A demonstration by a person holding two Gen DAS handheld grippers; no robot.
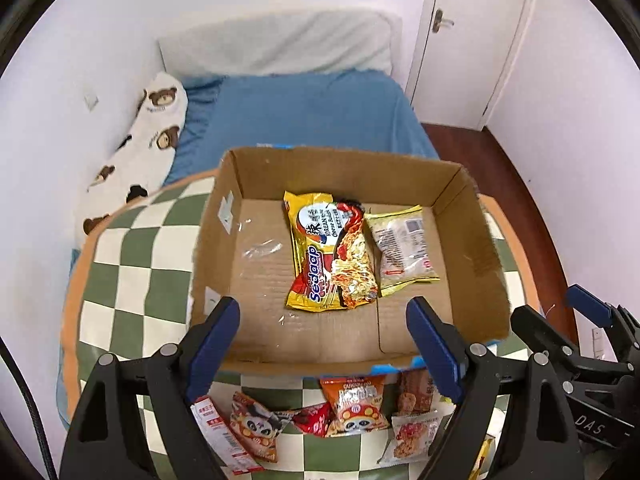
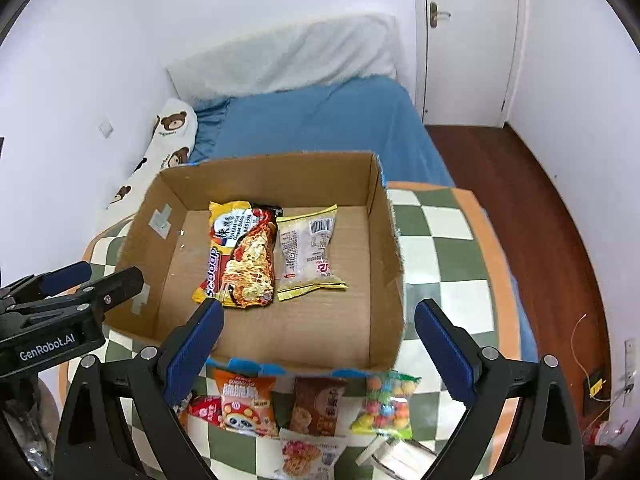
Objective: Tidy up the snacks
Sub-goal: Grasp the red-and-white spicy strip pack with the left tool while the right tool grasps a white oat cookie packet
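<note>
Between the spread fingers of my left gripper (image 1: pixel 323 336), which holds nothing, the near wall of the cardboard box (image 1: pixel 486 248) crosses the view, and below it loose snacks lie on the green-and-white checkered cloth (image 1: pixel 132 264): a red-and-white carton (image 1: pixel 224 436) at the left, a panda-print packet (image 1: pixel 256 426), a small red wrapper (image 1: pixel 312 420), an orange panda bag (image 1: pixel 356 404), a brown biscuit packet (image 1: pixel 416 392) and a clear-fronted cookie pouch (image 1: pixel 412 436). My right gripper (image 2: pixel 320 334) hangs over the same near edge, its blue pads (image 2: pixel 444 344) wide apart and empty too; just under it sits a bag of coloured candy balls (image 2: pixel 386 406), touching the front of the box, with a white clip-like object (image 2: pixel 394 458) nearer me that I cannot identify. Inside the box, a yellow-and-red Sedaap noodle packet (image 1: pixel 332 252) lies flat near the middle of the floor, and a pale noodle packet with a barcode (image 1: pixel 404 250) lies right beside it on its right, their edges touching. Beyond the box stretch a blue bedsheet (image 1: pixel 312 112), a bear-print pillow (image 1: pixel 148 140) along the left wall, a white pillow (image 1: pixel 280 40) at the head, and a white door (image 1: pixel 468 32).
</note>
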